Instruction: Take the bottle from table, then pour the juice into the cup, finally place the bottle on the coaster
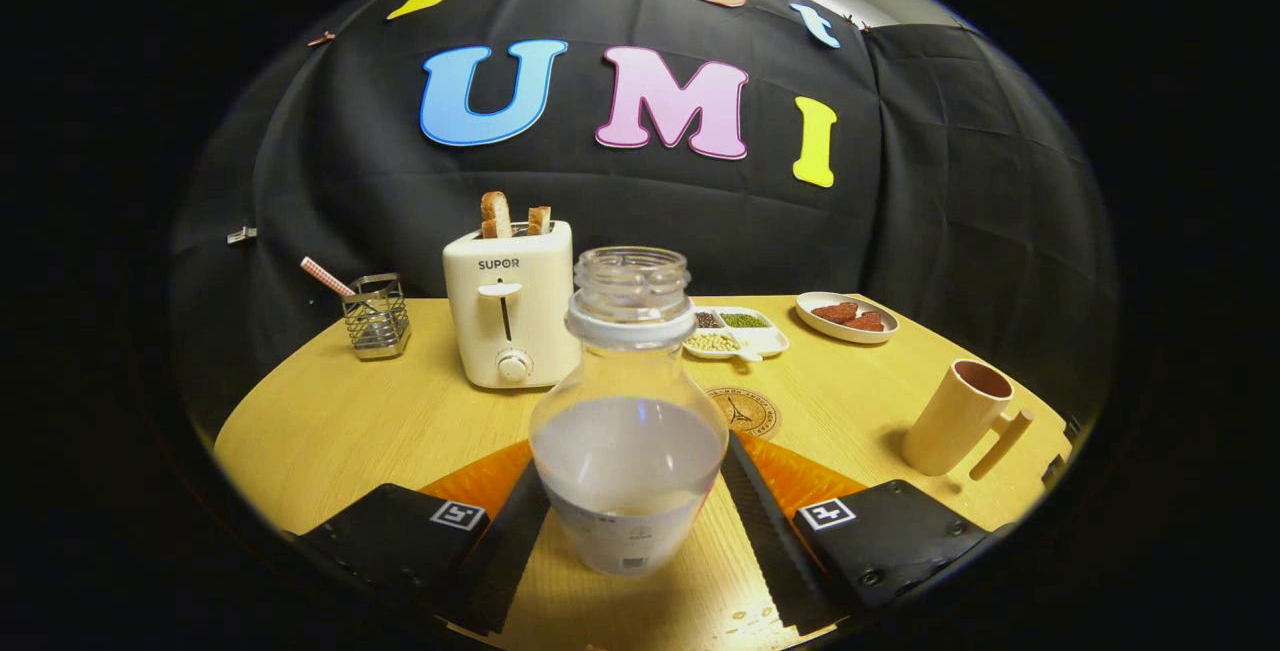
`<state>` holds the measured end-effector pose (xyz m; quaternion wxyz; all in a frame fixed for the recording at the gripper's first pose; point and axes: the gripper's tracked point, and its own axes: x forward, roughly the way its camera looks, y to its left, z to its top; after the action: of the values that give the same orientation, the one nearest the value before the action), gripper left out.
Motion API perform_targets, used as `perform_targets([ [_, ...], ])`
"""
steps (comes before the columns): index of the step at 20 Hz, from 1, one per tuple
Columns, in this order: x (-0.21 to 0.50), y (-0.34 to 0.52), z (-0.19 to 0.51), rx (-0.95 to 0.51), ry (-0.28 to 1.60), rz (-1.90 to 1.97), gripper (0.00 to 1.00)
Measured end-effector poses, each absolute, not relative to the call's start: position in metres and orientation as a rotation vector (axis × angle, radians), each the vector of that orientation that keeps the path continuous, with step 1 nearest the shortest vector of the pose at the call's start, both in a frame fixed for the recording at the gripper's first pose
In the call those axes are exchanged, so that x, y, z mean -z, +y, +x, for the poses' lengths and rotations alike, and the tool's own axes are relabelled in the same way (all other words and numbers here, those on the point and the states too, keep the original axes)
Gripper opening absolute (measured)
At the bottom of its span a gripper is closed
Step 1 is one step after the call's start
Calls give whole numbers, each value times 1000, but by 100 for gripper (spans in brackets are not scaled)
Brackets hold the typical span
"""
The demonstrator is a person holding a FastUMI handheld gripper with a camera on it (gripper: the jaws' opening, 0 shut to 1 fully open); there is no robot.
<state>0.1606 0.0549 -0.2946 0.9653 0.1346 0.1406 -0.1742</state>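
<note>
A clear, uncapped bottle [628, 401] stands upright on the wooden table [340, 421], about half full of pale juice. It sits between the two black fingers of my gripper [632, 451], and both fingertips rest against its sides at its widest part. Just beyond the bottle, partly hidden by it, a round brown coaster [748, 413] lies flat on the table. A tan cup [958, 416] with a handle stands ahead of the right finger, off to the right near the table's edge, and looks empty.
Behind the bottle to the left is a cream toaster [510, 306] with two slices of toast sticking out. A wire basket [377, 316] stands further left. Beyond the coaster are a white divided tray of beans [737, 333] and a small plate of red pieces [847, 316].
</note>
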Motion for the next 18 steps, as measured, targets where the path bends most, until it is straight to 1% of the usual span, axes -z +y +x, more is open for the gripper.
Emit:
perform_targets([
  [3, 303, 54, 166, 356, 296, 248, 93],
  [4, 301, 53, 167, 348, 289, 249, 85],
  [5, 303, 54, 168, 344, 289, 251, 82],
  [9, 304, 52, 168, 323, 300, 282, 79],
  [10, 306, 53, 165, 323, 309, 290, 77],
  [12, 307, 44, 160, 353, 307, 291, 75],
  [14, 306, 46, 161, 337, 308, 305, 74],
  [18, 304, 36, 158, 351, 309, 341, 72],
])
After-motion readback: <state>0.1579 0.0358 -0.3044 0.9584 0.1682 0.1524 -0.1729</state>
